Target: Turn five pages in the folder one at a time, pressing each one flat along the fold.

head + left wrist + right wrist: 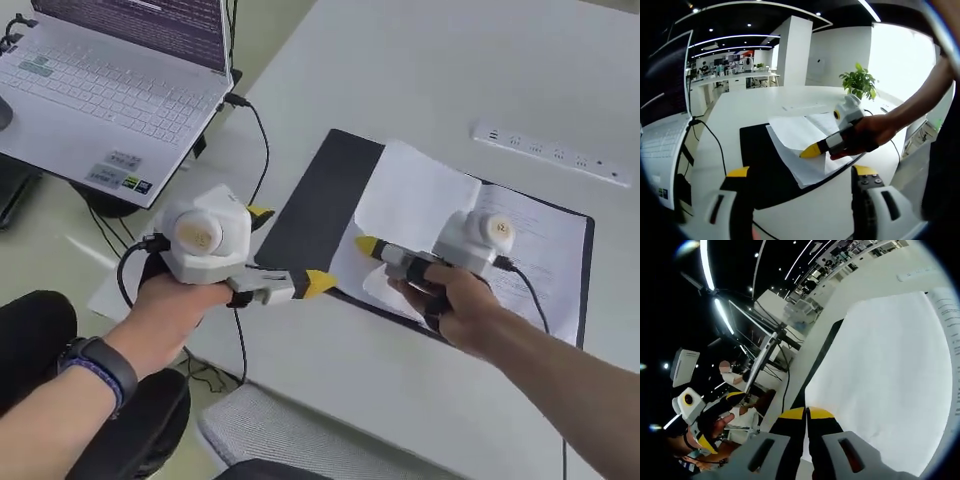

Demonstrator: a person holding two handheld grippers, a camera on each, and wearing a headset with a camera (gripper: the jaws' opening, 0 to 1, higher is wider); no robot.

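Observation:
A black folder (310,210) lies open on the white table, its left inner cover bare and a printed sheet (545,240) on its right side. A white page (410,195) stands lifted and curled over the middle. My right gripper (368,245) is shut on this page's lower edge; its yellow tips (806,413) meet at the paper's border. My left gripper (290,248) hovers open just off the folder's near left corner, holding nothing. In the left gripper view its own jaws (801,172) frame the folder (760,160) and the right gripper (810,150).
An open laptop (110,80) sits at the far left with a black cable (262,140) running toward the folder. A white power strip (550,152) lies beyond the folder. The table's near edge (330,400) is close below both hands. A potted plant (860,82) stands far off.

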